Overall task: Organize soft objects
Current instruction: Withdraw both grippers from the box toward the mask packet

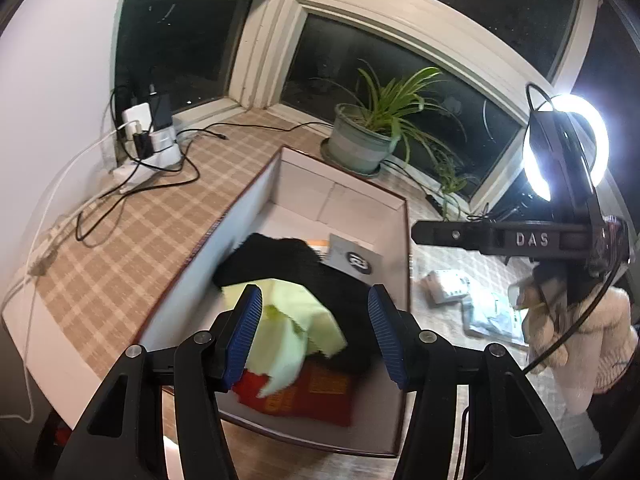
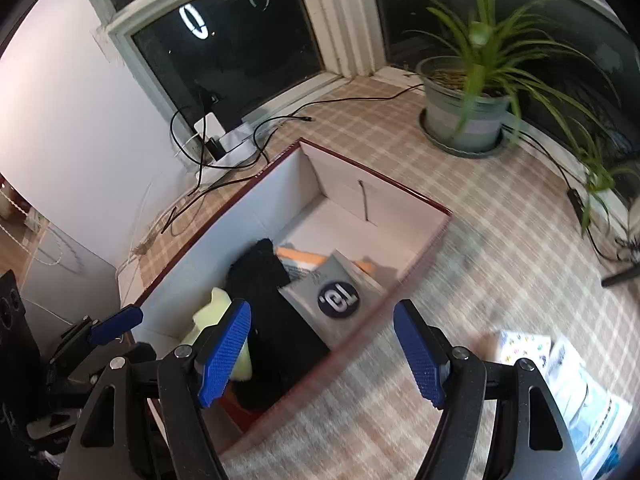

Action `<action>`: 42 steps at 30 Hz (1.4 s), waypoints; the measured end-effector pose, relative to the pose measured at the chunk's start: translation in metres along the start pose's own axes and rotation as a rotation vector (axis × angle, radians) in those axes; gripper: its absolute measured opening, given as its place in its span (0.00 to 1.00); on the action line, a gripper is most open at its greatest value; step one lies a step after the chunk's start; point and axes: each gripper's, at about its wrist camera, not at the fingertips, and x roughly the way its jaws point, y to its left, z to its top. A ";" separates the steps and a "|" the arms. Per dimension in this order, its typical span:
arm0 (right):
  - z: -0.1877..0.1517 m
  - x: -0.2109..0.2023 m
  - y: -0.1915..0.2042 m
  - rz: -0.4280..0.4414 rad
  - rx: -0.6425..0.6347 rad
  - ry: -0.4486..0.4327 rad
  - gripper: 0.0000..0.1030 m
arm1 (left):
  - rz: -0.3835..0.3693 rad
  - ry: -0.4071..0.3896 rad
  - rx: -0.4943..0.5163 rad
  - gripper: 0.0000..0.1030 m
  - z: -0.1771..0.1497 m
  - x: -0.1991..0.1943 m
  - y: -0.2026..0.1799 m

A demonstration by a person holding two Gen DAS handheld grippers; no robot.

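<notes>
A white box with a dark red rim [image 1: 248,216] [image 2: 224,232] stands on the checked tablecloth. A black cloth [image 1: 304,264] [image 2: 264,280], a pale yellow-green cloth [image 1: 296,320] [image 2: 212,316], a grey packet with a round black logo [image 1: 352,260] [image 2: 336,300] and a red item [image 1: 316,392] lie in it. My left gripper [image 1: 315,292] hangs open over the box. The yellow-green cloth lies loose and blurred below its blue pads. My right gripper [image 2: 322,308] is open and empty above the box's near rim. The left gripper's blue pad [image 2: 116,322] shows at the lower left.
A potted plant [image 1: 364,140] [image 2: 464,120] stands behind the box. At the back left a power strip with chargers [image 1: 148,136] trails cables across the cloth. Right of the box lie plastic packets [image 1: 472,296] [image 2: 580,380]. A lit ring light [image 1: 568,144] and a hand in a fluffy sleeve [image 1: 592,336] are at the right.
</notes>
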 end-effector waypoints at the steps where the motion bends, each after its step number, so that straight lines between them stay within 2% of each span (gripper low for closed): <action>1: -0.003 -0.003 -0.003 0.001 0.006 -0.005 0.68 | -0.004 0.000 0.000 0.53 0.000 0.000 -0.003; 8: -0.041 -0.037 -0.031 -0.008 0.061 -0.039 0.68 | -0.042 0.006 0.023 0.53 -0.009 -0.002 -0.036; 13: -0.078 -0.069 -0.066 -0.015 0.128 -0.060 0.68 | -0.075 0.013 0.043 0.53 -0.015 0.000 -0.062; 20: -0.152 -0.131 -0.140 -0.068 0.288 -0.122 0.68 | -0.158 0.060 0.112 0.53 -0.017 0.014 -0.115; 25: -0.208 -0.171 -0.190 -0.100 0.408 -0.168 0.68 | -0.234 0.117 0.187 0.53 -0.009 0.040 -0.163; 29: -0.250 -0.197 -0.225 -0.125 0.492 -0.194 0.68 | -0.294 0.190 0.245 0.53 -0.001 0.074 -0.205; 33: -0.287 -0.219 -0.250 -0.141 0.569 -0.228 0.68 | -0.369 0.319 0.286 0.53 0.007 0.129 -0.244; 36: -0.309 -0.231 -0.264 -0.153 0.617 -0.243 0.68 | -0.379 0.420 0.303 0.53 0.012 0.174 -0.271; 42: -0.344 -0.246 -0.285 -0.174 0.696 -0.276 0.68 | -0.313 0.549 0.403 0.53 0.018 0.249 -0.313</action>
